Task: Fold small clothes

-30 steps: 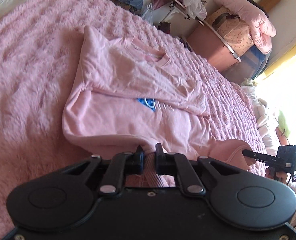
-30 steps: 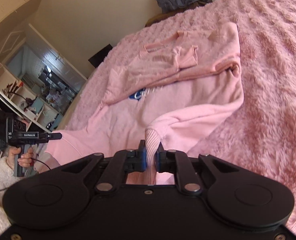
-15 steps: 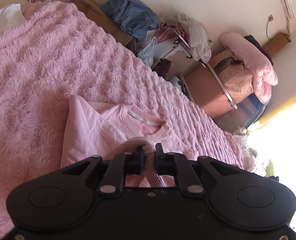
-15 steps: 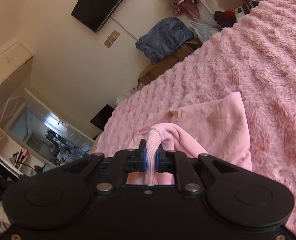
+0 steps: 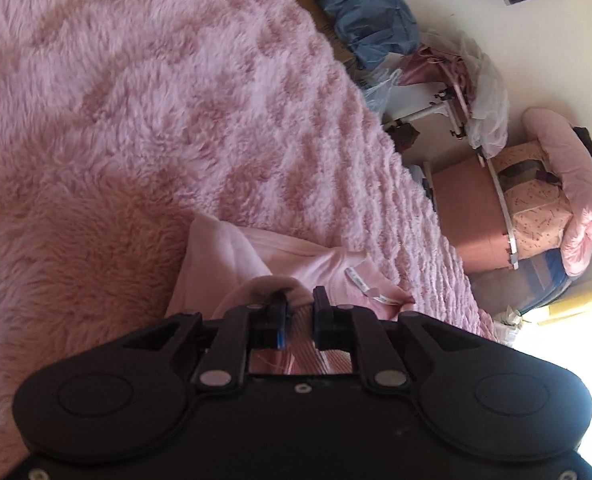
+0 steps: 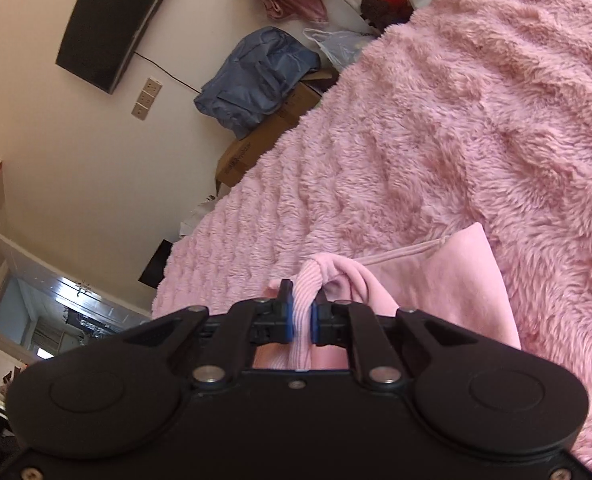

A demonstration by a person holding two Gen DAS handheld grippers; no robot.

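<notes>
A pale pink sweatshirt [image 5: 224,256] lies on a fluffy pink blanket [image 5: 176,100], its neck label [image 5: 359,280] showing just beyond my left gripper [image 5: 299,300]. That gripper's jaws are opening slightly, and the ribbed hem [image 5: 303,344] still fills the gap and drapes over the fingertips. In the right wrist view my right gripper [image 6: 301,296] is shut on the ribbed hem [image 6: 301,320], which bunches up over the fingers. The shoulder part of the sweatshirt [image 6: 455,280] lies flat beyond it on the blanket [image 6: 475,100]. The rest of the garment is hidden under both grippers.
Past the bed's far edge stand a cardboard box [image 6: 264,144] with a blue bag [image 6: 256,76] on it, a rack of clothes [image 5: 447,80] and a pile of pink bedding [image 5: 571,192]. A dark screen [image 6: 112,20] hangs on the wall. Bare blanket stretches beyond the sweatshirt.
Both grippers have carried the hem forward over the sweatshirt toward its neckline, folding it in half. The printed front and folded sleeves are now covered. The left jaws stand slightly wider.
</notes>
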